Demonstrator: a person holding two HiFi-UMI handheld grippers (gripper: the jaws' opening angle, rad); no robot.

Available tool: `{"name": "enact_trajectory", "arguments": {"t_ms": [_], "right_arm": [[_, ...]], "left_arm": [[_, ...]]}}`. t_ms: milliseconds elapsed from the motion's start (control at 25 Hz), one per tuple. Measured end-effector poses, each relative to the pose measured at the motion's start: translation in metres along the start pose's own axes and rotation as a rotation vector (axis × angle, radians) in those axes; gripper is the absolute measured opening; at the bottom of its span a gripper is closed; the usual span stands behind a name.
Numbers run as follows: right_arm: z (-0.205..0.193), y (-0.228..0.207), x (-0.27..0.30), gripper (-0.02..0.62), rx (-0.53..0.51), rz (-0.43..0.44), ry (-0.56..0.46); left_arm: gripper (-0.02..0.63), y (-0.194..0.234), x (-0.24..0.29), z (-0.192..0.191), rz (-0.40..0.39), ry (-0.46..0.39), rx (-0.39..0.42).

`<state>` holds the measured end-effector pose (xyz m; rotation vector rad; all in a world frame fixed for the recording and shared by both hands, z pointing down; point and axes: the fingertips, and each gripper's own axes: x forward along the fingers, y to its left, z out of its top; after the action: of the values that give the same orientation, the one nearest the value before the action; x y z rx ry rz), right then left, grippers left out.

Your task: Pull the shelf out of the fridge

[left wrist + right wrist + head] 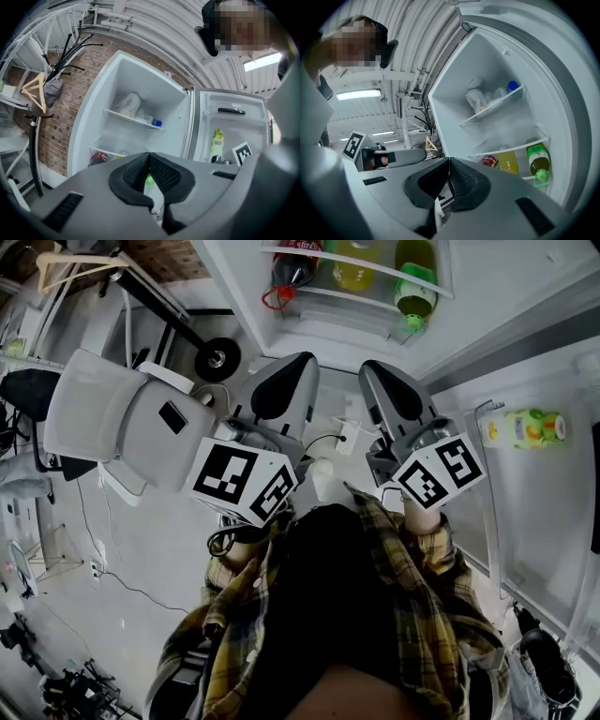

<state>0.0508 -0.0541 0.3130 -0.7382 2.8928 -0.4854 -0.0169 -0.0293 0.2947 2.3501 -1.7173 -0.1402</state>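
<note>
The fridge stands open ahead. An upper shelf (133, 119) (492, 110) carries plastic bags and a blue-capped bottle. On the lower shelf (511, 147) (356, 298) stand a cola bottle (490, 161), a yellow bottle (509, 161) and a green bottle (538, 161). My left gripper (298, 367) (149, 154) and right gripper (375, 371) (449, 160) are raised side by side in front of the fridge, apart from both shelves. Both are shut with nothing between the pads.
The open fridge door at the right holds a yellow-green bottle (525, 427) (217, 143) in its rack. A white chair (112, 418) and a wheeled stand (217, 359) are at the left. A coat rack (61, 61) stands by the brick wall. Cables lie on the floor.
</note>
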Motion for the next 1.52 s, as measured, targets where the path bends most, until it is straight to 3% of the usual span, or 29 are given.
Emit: {"name": "enact_trajectory", "arguments": {"t_ms": [520,840,1240,1520], "right_arm": [[0.017,-0.05,0.051,0.019,-0.007,-0.137,-0.043],[0.038,-0.068,0.142,0.02,-0.005,-0.249,-0.071],[0.045,-0.104,0.153,0.019,0.018,-0.431,-0.134],[0.041,-0.113,0.15,0.02,0.036,-0.474,-0.149]], "left_arm": [[0.005,0.039,0.071,0.012,-0.155,0.032,0.002],[0.005,0.109,0.117,0.046,-0.29,0.069,-0.005],[0.005,0.11,0.16,0.044,-0.492,0.138,0.017],[0.005,0.105,0.167,0.036,-0.542,0.159,0.013]]}}
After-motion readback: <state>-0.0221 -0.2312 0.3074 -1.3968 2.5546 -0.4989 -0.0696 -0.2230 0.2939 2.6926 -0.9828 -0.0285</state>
